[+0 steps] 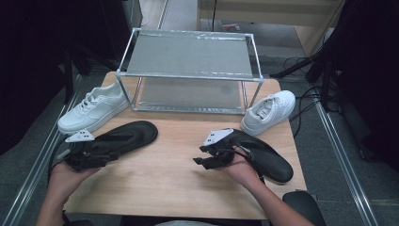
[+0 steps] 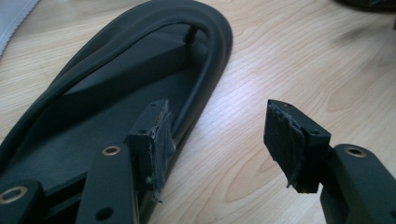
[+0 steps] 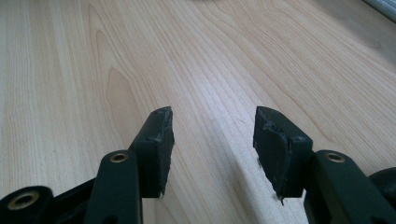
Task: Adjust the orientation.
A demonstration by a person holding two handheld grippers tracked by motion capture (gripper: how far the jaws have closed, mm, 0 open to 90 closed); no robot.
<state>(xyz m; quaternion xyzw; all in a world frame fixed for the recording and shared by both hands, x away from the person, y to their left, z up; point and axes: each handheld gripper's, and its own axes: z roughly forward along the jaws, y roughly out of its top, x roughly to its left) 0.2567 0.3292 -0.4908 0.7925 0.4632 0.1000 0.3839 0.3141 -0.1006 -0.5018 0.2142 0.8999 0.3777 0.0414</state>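
Nearest, the left gripper (image 2: 219,140) hangs with jaws wide apart and empty, one jaw over the edge of the left black flip-flop (image 1: 126,135), the other over the bare table (image 1: 164,174); to grip well, I judge it should straddle the sole's rim before closing; the right gripper (image 3: 212,142), likewise apart and empty, faces bare wood, the right black flip-flop (image 1: 268,157) beside its hand; farther off, two white sneakers (image 1: 94,109) flank the metal shoe rack (image 1: 188,75).
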